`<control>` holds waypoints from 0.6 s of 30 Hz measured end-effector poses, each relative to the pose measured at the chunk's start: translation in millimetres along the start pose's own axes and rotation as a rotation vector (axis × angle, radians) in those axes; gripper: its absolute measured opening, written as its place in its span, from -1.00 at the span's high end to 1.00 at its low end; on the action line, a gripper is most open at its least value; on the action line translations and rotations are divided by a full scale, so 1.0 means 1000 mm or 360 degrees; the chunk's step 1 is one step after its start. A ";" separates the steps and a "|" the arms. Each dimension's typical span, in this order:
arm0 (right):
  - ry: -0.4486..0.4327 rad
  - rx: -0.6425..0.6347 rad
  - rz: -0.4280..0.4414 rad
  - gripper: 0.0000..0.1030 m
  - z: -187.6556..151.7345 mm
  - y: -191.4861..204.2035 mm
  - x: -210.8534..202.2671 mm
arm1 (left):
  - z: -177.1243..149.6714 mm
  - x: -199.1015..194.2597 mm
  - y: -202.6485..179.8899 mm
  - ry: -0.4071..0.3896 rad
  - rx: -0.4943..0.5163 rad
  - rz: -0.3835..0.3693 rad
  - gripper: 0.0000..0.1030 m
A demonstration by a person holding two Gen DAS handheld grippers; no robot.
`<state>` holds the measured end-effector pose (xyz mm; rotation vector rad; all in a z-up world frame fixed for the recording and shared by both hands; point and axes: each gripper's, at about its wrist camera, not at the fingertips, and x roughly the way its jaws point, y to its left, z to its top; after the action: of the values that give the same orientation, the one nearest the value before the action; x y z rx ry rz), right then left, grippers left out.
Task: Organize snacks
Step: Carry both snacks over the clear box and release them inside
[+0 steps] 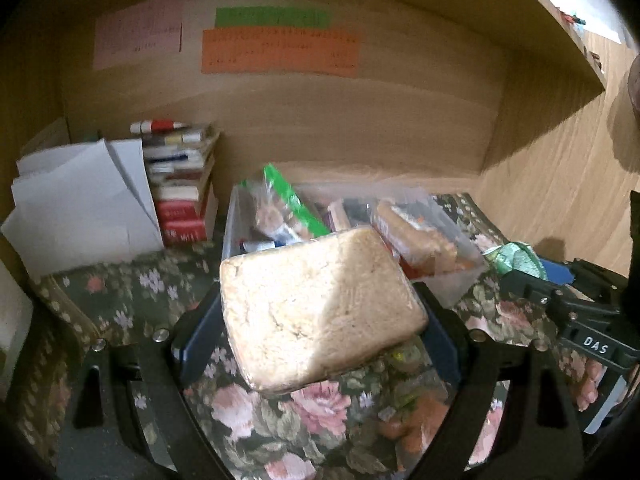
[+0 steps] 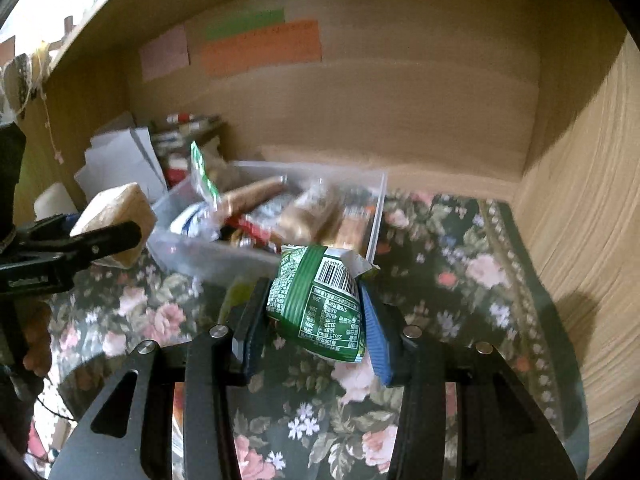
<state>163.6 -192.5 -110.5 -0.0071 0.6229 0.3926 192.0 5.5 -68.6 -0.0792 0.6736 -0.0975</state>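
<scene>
Holding one snack in each claw, you are poised just short of the box. Your left gripper [image 1: 320, 320] is clamped across a pale, square slab of bread-like cake sealed in clear film [image 1: 320, 312], its blue pads pressing the two opposite edges so the flat face tilts up toward the camera; the crumb looks soft and spongy, so I judge a harder squeeze would dent it. Your right gripper [image 2: 316, 312] pinches a crinkly green foil packet with a white barcode panel [image 2: 320, 304] by its puffed middle, a hold that probably keeps the slippery wrapper from sliding out.

Both items hang above the dark floral tablecloth [image 2: 460, 280], near the front wall of the clear plastic storage tub [image 1: 456, 284], neither yet inside it. The tub already holds a loose jumble of wrapped snacks, including a green-edged bag [image 1: 288, 200] standing upright and a flat tan bar [image 1: 412, 236] leaning at the right. It sits inside a wooden alcove, with a stack of small books [image 1: 182, 180] and white folded paper [image 1: 84, 204] to its left. Space looks tight, so the slab likely needs laying flat on top.
</scene>
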 end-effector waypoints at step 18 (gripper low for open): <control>0.0059 0.0035 -0.0068 0.22 0.052 -0.015 0.076 | 0.028 0.071 0.018 0.0114 0.0029 0.0072 -0.73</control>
<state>254.3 -173.0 -112.9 -0.0065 0.6626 0.3448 265.9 16.0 -92.1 -0.0429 0.7454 -0.0634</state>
